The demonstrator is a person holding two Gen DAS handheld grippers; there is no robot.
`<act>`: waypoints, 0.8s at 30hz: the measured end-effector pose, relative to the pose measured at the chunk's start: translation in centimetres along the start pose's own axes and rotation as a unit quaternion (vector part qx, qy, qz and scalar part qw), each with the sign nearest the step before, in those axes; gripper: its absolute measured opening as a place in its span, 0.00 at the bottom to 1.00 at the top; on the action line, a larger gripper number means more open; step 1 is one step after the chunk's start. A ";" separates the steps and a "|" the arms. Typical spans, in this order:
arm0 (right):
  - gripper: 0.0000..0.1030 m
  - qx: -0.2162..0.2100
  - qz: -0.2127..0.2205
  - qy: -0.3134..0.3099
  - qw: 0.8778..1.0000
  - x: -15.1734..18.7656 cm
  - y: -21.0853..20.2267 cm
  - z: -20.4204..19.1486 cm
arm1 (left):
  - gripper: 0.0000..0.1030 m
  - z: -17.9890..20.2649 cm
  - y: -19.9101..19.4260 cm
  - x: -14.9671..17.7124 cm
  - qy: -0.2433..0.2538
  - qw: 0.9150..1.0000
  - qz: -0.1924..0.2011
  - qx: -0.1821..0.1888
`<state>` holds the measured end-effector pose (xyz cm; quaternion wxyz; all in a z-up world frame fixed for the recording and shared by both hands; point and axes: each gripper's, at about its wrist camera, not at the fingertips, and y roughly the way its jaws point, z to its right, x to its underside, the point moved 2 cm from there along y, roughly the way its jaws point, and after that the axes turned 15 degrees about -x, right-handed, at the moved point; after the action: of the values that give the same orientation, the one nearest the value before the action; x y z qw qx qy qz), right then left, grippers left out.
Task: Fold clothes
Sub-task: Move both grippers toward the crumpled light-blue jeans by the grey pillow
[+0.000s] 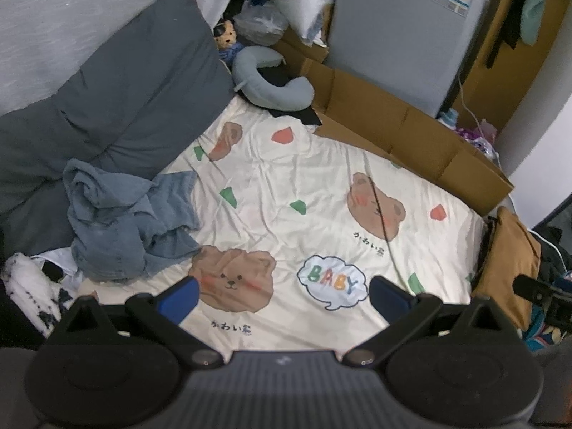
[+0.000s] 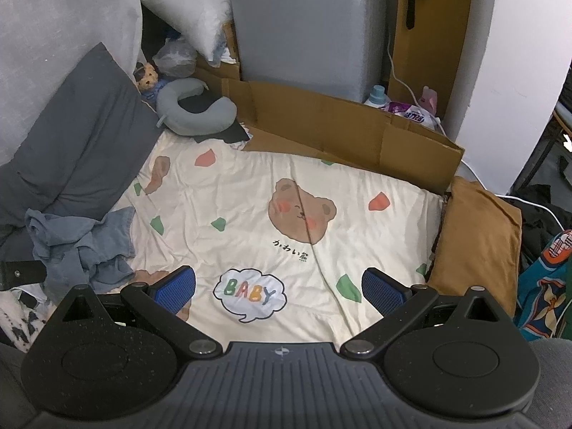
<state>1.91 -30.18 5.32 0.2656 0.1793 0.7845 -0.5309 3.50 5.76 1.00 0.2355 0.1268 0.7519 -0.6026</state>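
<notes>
Left wrist: my left gripper [image 1: 282, 295] hangs over the bear-print bedsheet [image 1: 321, 186], jaws spread wide, nothing in them. Crumpled blue garment [image 1: 121, 221], denim-looking, sits at the sheet's left edge against the grey pillow [image 1: 118, 107]. I'd call this pre-grasp; no fold started. It's bunched, so no clean long axis. The flattest flap points right, toward the sheet's middle.

Right wrist: right gripper [image 2: 279, 287] also wide apart and empty, above the "BABY" bubble [image 2: 250, 293]. Garment [image 2: 82, 246] is far left here, well apart from the fingers. Next move, I think: swing left, pinch an edge, drag it onto open sheet and spread flat.
</notes>
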 end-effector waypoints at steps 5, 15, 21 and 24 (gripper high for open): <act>0.99 -0.004 0.000 -0.002 1.000 -0.6 0.6 -0.4 | 0.99 -1.1 0.3 -0.8 -0.004 1.000 0.000 -0.007; 0.99 -0.017 -0.001 -0.007 1.000 -1.9 2.2 -0.9 | 0.99 -2.8 1.3 -2.6 -0.007 1.000 0.002 -0.019; 0.99 -0.027 -0.007 -0.010 1.000 -2.7 3.6 -0.8 | 0.99 -4.6 2.5 -4.4 -0.017 1.000 0.001 -0.020; 0.99 -0.030 -0.007 -0.013 0.999 -3.2 4.0 -0.6 | 0.99 -5.9 2.9 -5.4 -0.022 0.999 0.005 -0.023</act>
<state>6.61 -28.09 4.51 0.2768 0.1590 0.7978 -0.5114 8.30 12.65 2.22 0.2576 0.1121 0.7595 -0.5867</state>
